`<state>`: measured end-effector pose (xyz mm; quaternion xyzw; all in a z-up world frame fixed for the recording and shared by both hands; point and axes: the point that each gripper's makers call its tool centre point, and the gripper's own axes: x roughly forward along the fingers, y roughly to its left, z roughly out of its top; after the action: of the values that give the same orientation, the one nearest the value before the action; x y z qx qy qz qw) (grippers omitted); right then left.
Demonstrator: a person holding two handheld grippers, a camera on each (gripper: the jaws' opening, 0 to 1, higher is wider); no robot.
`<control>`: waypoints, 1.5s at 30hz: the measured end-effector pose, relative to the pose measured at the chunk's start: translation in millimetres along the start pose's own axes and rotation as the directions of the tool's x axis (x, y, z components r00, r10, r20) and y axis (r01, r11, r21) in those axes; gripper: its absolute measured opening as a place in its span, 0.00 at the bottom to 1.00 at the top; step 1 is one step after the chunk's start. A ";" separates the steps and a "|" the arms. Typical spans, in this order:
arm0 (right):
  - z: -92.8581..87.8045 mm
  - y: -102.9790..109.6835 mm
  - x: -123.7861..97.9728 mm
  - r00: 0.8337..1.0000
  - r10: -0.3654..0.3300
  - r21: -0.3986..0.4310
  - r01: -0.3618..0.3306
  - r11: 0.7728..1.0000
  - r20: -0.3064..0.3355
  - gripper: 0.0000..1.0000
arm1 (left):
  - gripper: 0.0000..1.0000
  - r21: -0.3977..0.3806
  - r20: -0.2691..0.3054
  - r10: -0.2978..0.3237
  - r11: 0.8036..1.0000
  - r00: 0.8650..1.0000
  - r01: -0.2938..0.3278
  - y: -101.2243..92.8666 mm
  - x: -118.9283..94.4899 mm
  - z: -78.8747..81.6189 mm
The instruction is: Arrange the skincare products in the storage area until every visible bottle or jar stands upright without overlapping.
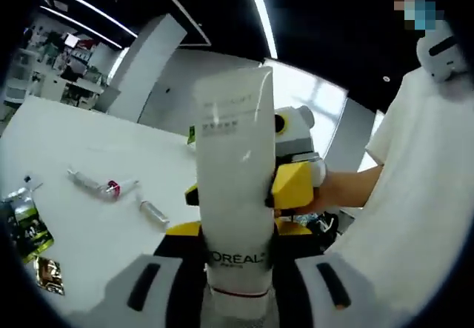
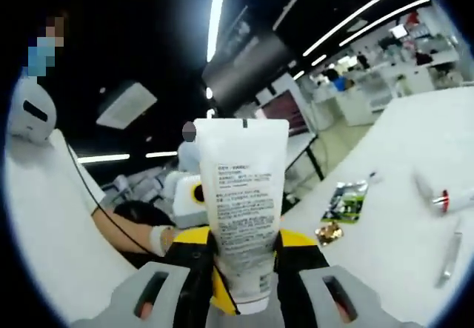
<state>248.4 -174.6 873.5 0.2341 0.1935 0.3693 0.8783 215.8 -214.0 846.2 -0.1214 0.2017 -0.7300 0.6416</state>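
Note:
A white L'Oréal tube point(image 1: 235, 158) is held up in the air, clear of the white table point(image 1: 81, 143). My left gripper point(image 1: 237, 269) is shut on its lower end, just by the printed brand name. Behind it, my right gripper point(image 1: 241, 191) with yellow fingers point(image 1: 292, 183) clasps the tube's middle from both sides. In the right gripper view the same tube point(image 2: 241, 195) shows its back, covered in small print, with my right gripper point(image 2: 241, 280) shut on it. The left gripper's yellow fingers point(image 2: 194, 248) flank the tube just beyond.
On the table lie a small tube with a red band point(image 1: 104, 187), a slim vial point(image 1: 152, 211) and two sachets point(image 1: 26, 224) point(image 1: 48, 275). The right gripper view shows the sachets point(image 2: 344, 201) and red-banded tube point(image 2: 444, 195). A person in a white shirt point(image 1: 422, 195) stands close.

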 end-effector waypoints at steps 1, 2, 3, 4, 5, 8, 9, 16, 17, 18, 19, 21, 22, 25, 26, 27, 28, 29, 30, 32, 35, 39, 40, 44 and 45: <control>0.5 -1.7 0.5 1.000 -0.021 0.022 0.021 1.000 0.012 0.29 | 0.29 0.014 -0.002 0.023 1.000 1.000 -0.023 2.1 0.0 -0.6; 1.2 -2.8 0.8 0.999 -0.035 0.020 0.035 0.999 0.020 0.29 | 0.29 0.026 -0.002 0.038 0.999 0.999 -0.038 4.0 0.4 -0.9; 1.6 -4.9 1.2 0.998 -0.048 0.014 0.048 0.999 0.026 0.29 | 0.29 0.061 -0.003 0.069 0.996 0.998 -0.069 8.9 1.6 -1.5; 1.5 -9.6 1.7 0.997 -0.074 0.035 0.073 0.997 0.035 0.29 | 0.29 0.082 -0.015 0.087 0.993 0.996 -0.085 11.7 2.2 -3.2; 1.8 -14.6 2.1 0.994 -0.102 0.066 0.099 0.993 0.046 0.29 | 0.29 0.095 -0.034 0.117 0.989 0.993 -0.113 16.5 3.1 -5.9; 0.0 -21.9 5.1 0.988 -0.143 0.116 0.135 0.984 0.061 0.29 | 0.29 0.077 -0.046 0.138 0.988 0.989 -0.134 21.2 3.9 -8.8; 0.1 -22.3 5.8 0.987 -0.148 0.116 0.141 0.983 0.062 0.29 | 0.29 0.090 -0.047 0.150 0.985 0.988 -0.146 22.2 3.6 -9.1; -1.1 -30.8 5.7 0.970 -0.237 0.068 0.233 0.970 0.050 0.26 | 0.29 0.200 -0.076 0.255 0.951 0.964 -0.235 35.8 3.2 -16.6; -2.4 -33.9 5.1 0.965 -0.257 0.081 0.253 0.964 0.044 0.25 | 0.29 0.213 -0.078 0.262 0.947 0.962 -0.240 36.5 3.4 -17.4; -2.0 -35.5 5.0 0.962 -0.268 0.090 0.263 0.961 0.050 0.25 | 0.29 0.244 -0.082 0.285 0.935 0.955 -0.258 38.8 4.0 -18.8; -1.6 -38.4 4.6 0.956 -0.286 0.100 0.280 0.955 0.059 0.25 | 0.29 0.263 -0.083 0.298 0.927 0.951 -0.268 40.5 4.4 -19.1; -0.6 -42.9 3.9 0.943 -0.321 0.136 0.308 0.941 0.083 0.24 | 0.29 0.289 -0.093 0.315 0.916 0.945 -0.277 43.1 5.7 -21.4; -2.8 -42.6 4.8 0.944 -0.319 0.133 0.307 0.942 0.081 0.23 | 0.29 0.305 -0.096 0.323 0.910 0.942 -0.281 44.5 5.1 -22.0; -6.9 -41.9 3.5 0.941 -0.335 0.072 0.331 0.941 0.050 0.19 | 0.30 0.289 -0.115 0.297 0.923 0.948 -0.254 40.6 4.0 -24.8; -4.7 -41.9 0.0 0.942 -0.328 0.065 0.324 0.944 0.065 0.19 | 0.30 0.306 -0.085 0.286 0.919 0.954 -0.248 37.8 5.4 -20.4; -3.2 -42.8 -4.0 0.943 -0.325 0.067 0.320 0.945 0.073 0.19 | 0.30 0.303 -0.074 0.274 0.922 0.959 -0.240 36.8 7.3 -18.4; -3.1 -43.2 -5.2 0.943 -0.324 0.069 0.319 0.945 0.073 0.18 | 0.30 0.294 -0.075 0.259 0.929 0.963 -0.226 34.3 8.7 -18.4; -3.3 -44.2 -9.5 0.945 -0.318 0.072 0.313 0.947 0.075 0.18 | 0.30 0.288 -0.076 0.245 0.933 0.967 -0.214 32.4 9.9 -18.4; -4.0 -44.0 -10.5 0.946 -0.314 0.069 0.310 0.948 0.075 0.17 | 0.30 0.285 -0.077 0.239 0.936 0.968 -0.208 32.7 10.5 -19.0; -8.0 -40.7 -11.0 0.953 -0.298 0.020 0.298 0.954 0.044 0.16 | 0.30 0.268 -0.085 0.225 0.943 0.971 -0.196 29.5 11.3 -21.3; -10.3 -33.1 -10.4 0.963 -0.268 -0.124 0.267 0.956 0.008 0.15 | 0.29 0.270 -0.089 0.211 0.946 0.973 -0.181 26.5 12.8 -23.3; -14.2 -27.3 -9.9 0.972 -0.233 -0.159 0.226 0.961 -0.028 0.12 | 0.28 0.244 -0.103 0.167 0.960 0.981 -0.138 19.8 11.5 -24.4; -14.8 -24.9 -10.1 0.976 -0.215 -0.185 0.204 0.961 -0.042 0.11 | 0.28 0.239 -0.098 0.154 0.963 0.983 -0.127 17.0 12.2 -23.9; -18.4 -11.1 -11.8 0.988 -0.121 -0.244 0.096 0.965 -0.090 0.10 | 0.26 0.232 -0.099 0.086 0.971 0.991 -0.061 5.2 16.8 -23.9; -18.6 -9.5 -12.4 0.990 -0.106 -0.251 0.080 0.965 -0.091 0.09 | 0.26 0.241 -0.100 0.066 0.970 0.993 -0.041 1.3 15.9 -23.6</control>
<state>236.1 -184.7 855.2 0.0943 0.2021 0.3603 0.9058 204.4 -226.5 823.3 0.0015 0.1502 -0.7368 0.6592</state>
